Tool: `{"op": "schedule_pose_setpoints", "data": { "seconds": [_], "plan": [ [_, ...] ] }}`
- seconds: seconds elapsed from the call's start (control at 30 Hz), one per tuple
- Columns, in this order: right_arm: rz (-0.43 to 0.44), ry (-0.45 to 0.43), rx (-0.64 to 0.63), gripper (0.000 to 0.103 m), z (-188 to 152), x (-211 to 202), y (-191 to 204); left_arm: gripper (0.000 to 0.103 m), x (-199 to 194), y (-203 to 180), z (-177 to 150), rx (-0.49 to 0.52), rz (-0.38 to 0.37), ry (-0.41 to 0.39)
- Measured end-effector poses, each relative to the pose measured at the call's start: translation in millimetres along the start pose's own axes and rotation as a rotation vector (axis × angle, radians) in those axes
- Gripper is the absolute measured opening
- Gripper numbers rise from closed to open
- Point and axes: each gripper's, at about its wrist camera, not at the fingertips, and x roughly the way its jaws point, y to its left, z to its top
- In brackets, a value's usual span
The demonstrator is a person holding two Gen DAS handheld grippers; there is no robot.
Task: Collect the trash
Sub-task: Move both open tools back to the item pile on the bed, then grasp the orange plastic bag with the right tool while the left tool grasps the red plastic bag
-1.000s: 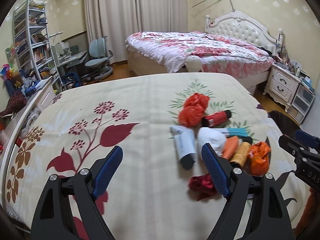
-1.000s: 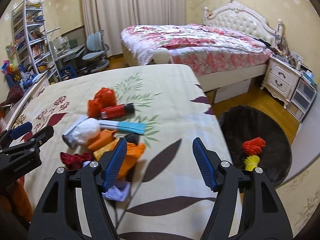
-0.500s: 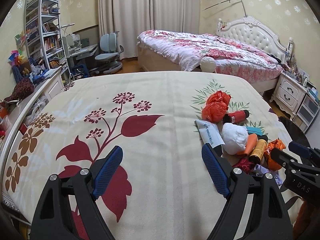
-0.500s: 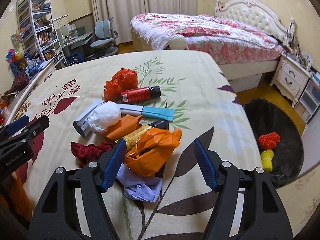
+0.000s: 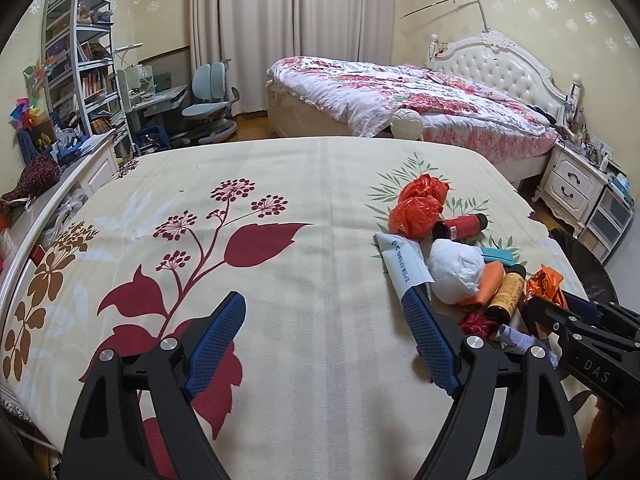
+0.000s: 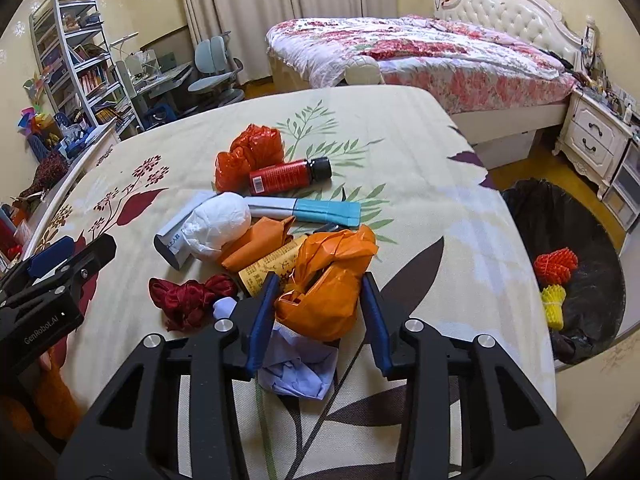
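Right gripper (image 6: 320,304): fingers closing around the crumpled orange bag (image 6: 328,280) at the near edge of the trash pile on the bedspread (image 6: 420,160), contact uncertain. Left gripper (image 5: 324,336): apart, empty. Bag looks light, soft, slippery; pinch its bunched middle.

Noted: bookshelf (image 5: 82,60) at left wall, desk chair (image 5: 208,102) beside curtains (image 5: 280,32), floral-quilted bed (image 5: 400,96), white nightstand (image 5: 572,184) at right.
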Motion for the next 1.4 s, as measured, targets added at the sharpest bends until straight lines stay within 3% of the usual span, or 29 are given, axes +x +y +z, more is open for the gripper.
{"op": "schedule_pose_setpoints", "data": {
  "seconds": [0.57,1.03,1.17,1.27,1.4],
  "plan": [
    [-0.062,-0.070,0.016,0.040,54,14,-44,0.081,41,-40,49,0.027,-0.083,0.029],
    [-0.046,-0.063,0.033,0.040,86,48,-68,0.081,100,-64,75,0.096,-0.097,0.147],
    [-0.038,-0.048,0.034,0.040,89,56,-70,0.062,111,-65,73,0.108,-0.127,0.192],
    [-0.032,-0.043,0.036,0.040,88,59,-71,0.036,115,-66,72,0.117,-0.155,0.213],
    [-0.035,-0.047,0.036,0.040,87,56,-71,0.033,107,-64,69,0.118,-0.155,0.185]
  ]
}}
